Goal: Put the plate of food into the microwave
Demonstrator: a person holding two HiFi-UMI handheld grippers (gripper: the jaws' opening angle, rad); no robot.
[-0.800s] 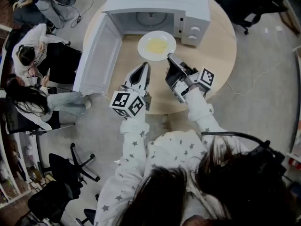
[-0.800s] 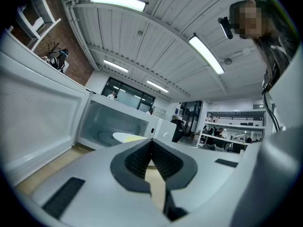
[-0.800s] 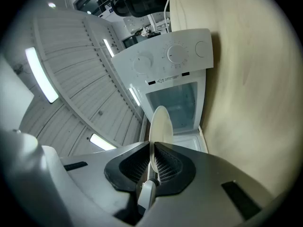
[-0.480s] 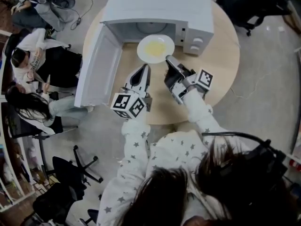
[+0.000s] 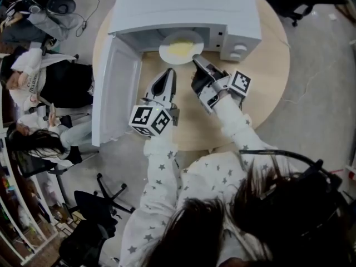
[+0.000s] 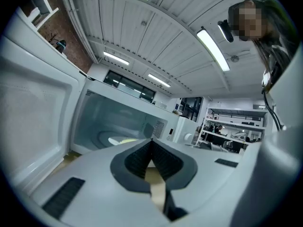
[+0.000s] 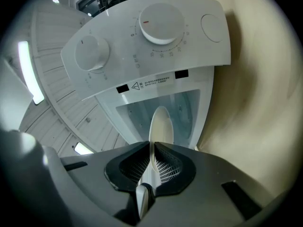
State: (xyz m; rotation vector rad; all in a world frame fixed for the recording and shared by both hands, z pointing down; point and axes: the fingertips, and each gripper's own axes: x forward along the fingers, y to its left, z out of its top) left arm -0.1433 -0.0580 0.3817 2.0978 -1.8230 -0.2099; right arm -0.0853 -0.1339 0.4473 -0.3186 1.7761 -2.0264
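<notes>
I am looking down on a round wooden table point(image 5: 267, 88) with a white microwave point(image 5: 183, 4) sitting at its far side. Its long side is running left to right and its opening is facing me. The door point(image 5: 117, 93) is hanging wide open on the left, reaching out over the table's near-left edge.

My right gripper point(image 5: 196, 59) is pointing away from me toward the opening, its jaws clenching the near rim of the plate point(image 5: 167, 53). My left gripper point(image 5: 171, 71) is hovering just beside it on the left, between it and the door. It is also pointing at the opening, with its jaws pressing together on nothing.

The plate is round, so it has no long axis. It is lying flat with its face up, its held rim toward me and its far rim leading into the cavity. About the far half is sitting inside the opening, and the rest is sticking out over the table. I cannot tell whether it is touching the cavity floor.

Yellow food point(image 5: 181, 49) is lying in the middle of the plate. In the right gripper view, two knobs point(image 7: 161, 17) are showing on the panel to the right of the opening.
</notes>
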